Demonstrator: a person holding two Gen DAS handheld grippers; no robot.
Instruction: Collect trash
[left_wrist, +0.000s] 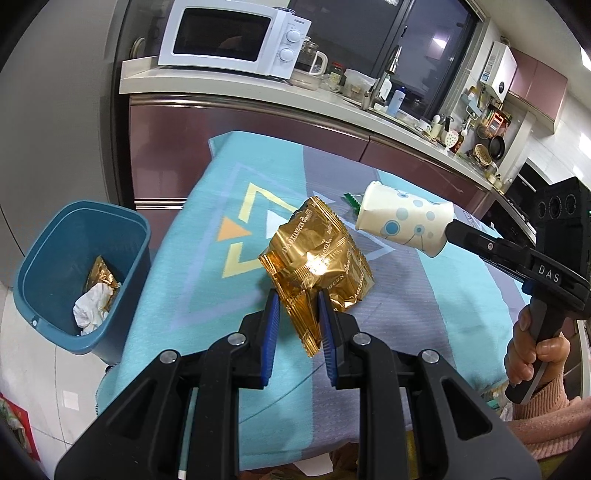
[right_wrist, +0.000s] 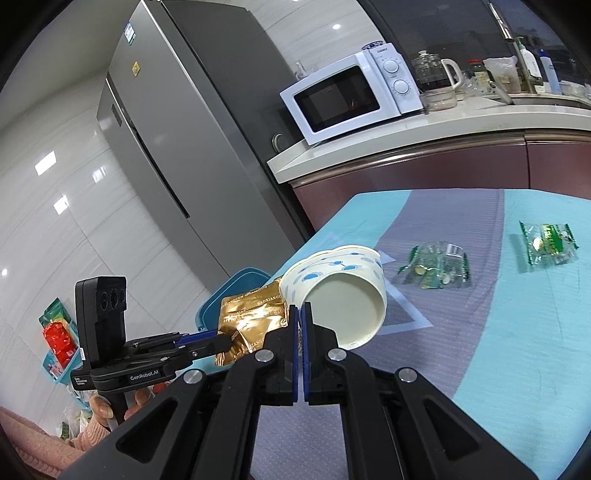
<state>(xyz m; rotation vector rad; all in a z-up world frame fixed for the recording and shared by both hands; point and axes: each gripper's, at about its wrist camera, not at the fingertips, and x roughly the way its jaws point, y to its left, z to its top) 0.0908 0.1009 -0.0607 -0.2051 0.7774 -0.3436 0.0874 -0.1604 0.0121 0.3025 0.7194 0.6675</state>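
My left gripper is shut on a crumpled gold foil wrapper and holds it above the table; the wrapper also shows in the right wrist view. My right gripper is shut on the rim of a white paper cup with blue dots, held on its side in the air; the cup also shows in the left wrist view. A blue trash bin stands on the floor left of the table, with a gold wrapper and white crumpled paper inside. Two clear green wrappers lie on the table.
The table wears a teal and grey patterned cloth. Behind it runs a kitchen counter with a white microwave, a kettle and bottles. A grey fridge stands at the left.
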